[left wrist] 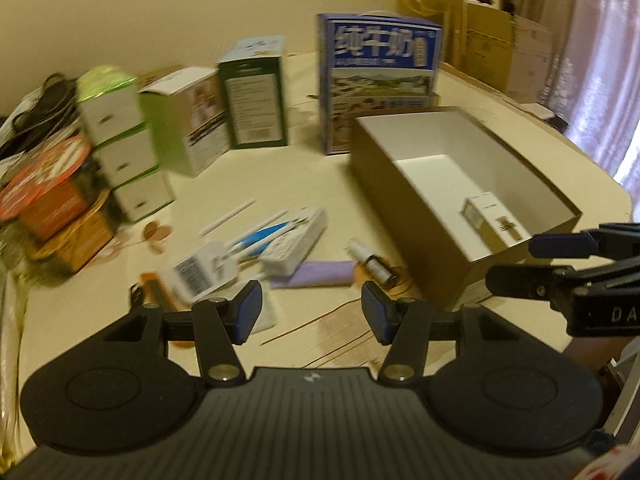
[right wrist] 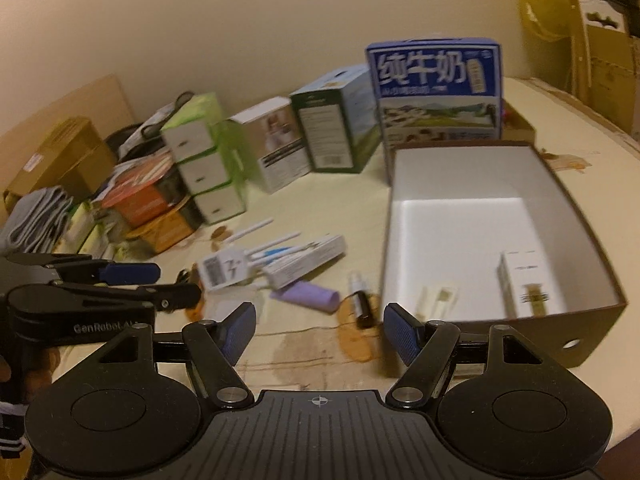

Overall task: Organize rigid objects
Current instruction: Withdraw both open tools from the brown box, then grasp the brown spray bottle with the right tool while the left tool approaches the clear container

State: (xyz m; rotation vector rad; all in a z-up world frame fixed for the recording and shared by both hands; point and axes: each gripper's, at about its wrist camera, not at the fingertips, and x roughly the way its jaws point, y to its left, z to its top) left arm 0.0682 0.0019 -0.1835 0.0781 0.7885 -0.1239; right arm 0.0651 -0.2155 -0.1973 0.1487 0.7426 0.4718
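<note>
Open brown box (right wrist: 560, 332) sits at the right as the collecting bin w/ a white carton (right wrist: 524, 284) already in. Loose bits lie mid-table, e.g. purple tube (right wrist: 308, 296) and dark vial (right wrist: 362, 304), near the box. My left gripper (left wrist: 312, 308) & right gripper (right wrist: 320, 328) both spread, empty, hovering above them, prob. to choose one.

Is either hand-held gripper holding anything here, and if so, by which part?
Nothing is held. The left hand-held gripper and the right hand-held gripper both stand open with only the table showing between their pads.

Ahead of the right gripper (right wrist: 320, 328) – open brown box (right wrist: 596, 320), small white carton (right wrist: 524, 284) inside; purple tube (right wrist: 308, 296) and vial (right wrist: 362, 304) lie left of it.
</note>
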